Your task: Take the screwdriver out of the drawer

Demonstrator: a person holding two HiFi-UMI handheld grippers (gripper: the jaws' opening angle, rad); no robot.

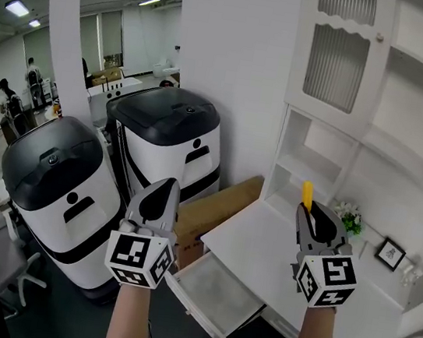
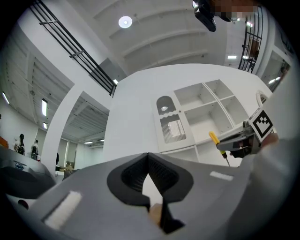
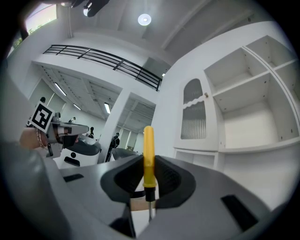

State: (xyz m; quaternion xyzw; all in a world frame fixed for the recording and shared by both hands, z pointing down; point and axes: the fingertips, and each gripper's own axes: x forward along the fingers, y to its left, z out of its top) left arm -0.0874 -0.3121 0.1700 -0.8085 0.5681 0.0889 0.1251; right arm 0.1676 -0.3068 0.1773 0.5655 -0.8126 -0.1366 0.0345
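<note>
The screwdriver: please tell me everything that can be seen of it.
The screwdriver has a plain yellow handle, plastic by its look, a dark collar under it and a thin metal shaft. It stands upright, handle up, clamped between the jaws of the right gripper, which press on the lower handle. Nothing else touches it. It is held in the air above the white desk, outside the open drawer.

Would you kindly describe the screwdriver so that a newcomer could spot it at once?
Find the white desk with its open drawer; above the desk hovers the right tool. Clamped upright in it is the screwdriver, yellow handle up, thin metal shaft down: the only yellow thing there, while the left tool holds nothing.
</note>
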